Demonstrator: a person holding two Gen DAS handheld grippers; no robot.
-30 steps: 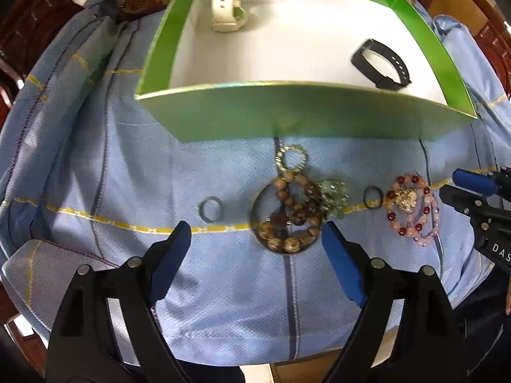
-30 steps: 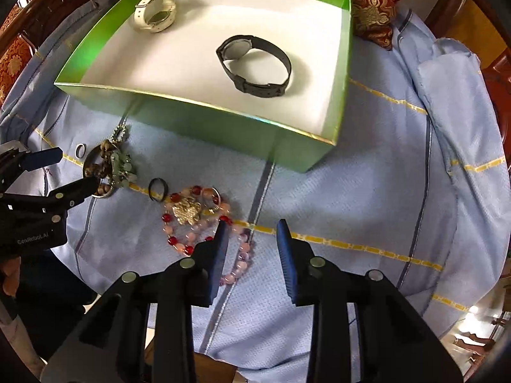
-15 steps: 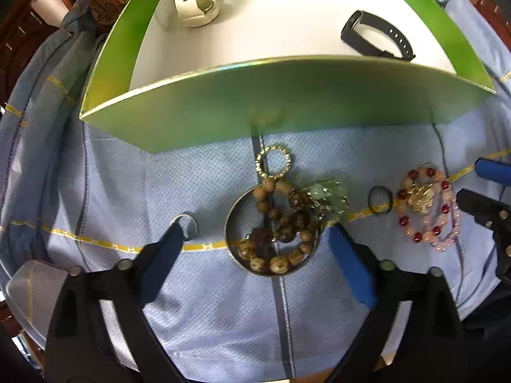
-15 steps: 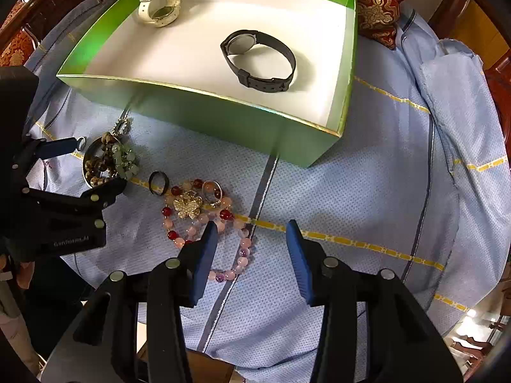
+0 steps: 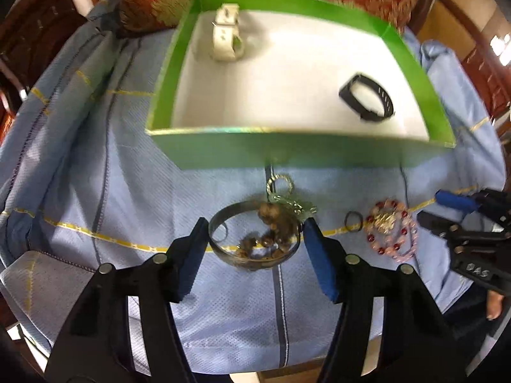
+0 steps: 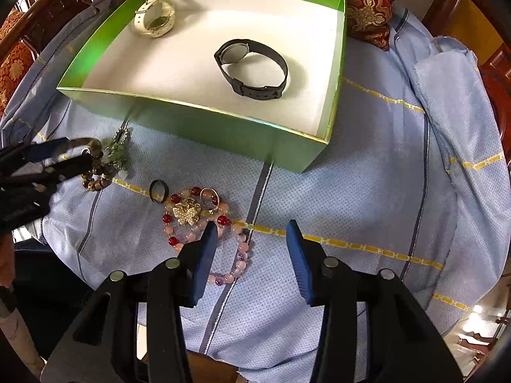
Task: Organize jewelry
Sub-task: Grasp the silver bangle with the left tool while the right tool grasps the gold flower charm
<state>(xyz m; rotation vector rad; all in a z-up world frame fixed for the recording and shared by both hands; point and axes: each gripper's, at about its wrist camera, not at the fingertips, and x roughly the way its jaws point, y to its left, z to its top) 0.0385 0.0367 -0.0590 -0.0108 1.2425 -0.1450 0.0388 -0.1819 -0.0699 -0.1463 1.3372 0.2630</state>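
A green box (image 5: 287, 154) (image 6: 204, 118) with a white floor holds a white watch (image 5: 226, 35) (image 6: 156, 19) and a black watch (image 5: 367, 100) (image 6: 252, 67). My left gripper (image 5: 255, 239) (image 6: 68, 156) is shut on a silver bangle (image 5: 230, 257) and lifts it off the blue cloth. A brown bead bracelet (image 5: 274, 220) (image 6: 95, 182) and a pale green charm (image 5: 297, 206) (image 6: 115, 156) hang tangled in it. A pink and red bead bracelet with a gold butterfly (image 5: 391, 231) (image 6: 198, 220) lies on the cloth. My right gripper (image 6: 252, 249) (image 5: 447, 210) is open just beside it.
A small black ring (image 5: 354, 221) (image 6: 158, 190) and a silver ring (image 6: 209, 198) lie by the pink bracelet. A small silver ring (image 5: 220, 231) lies on the cloth under the bangle. Red patterned cushions (image 6: 370, 3) and dark wooden chair frames (image 5: 41, 28) surround the cloth.
My left gripper has moved forward, closed on the silver bangle and raised it with the brown beads and charm. My right gripper has widened and edged nearer the pink bracelet.
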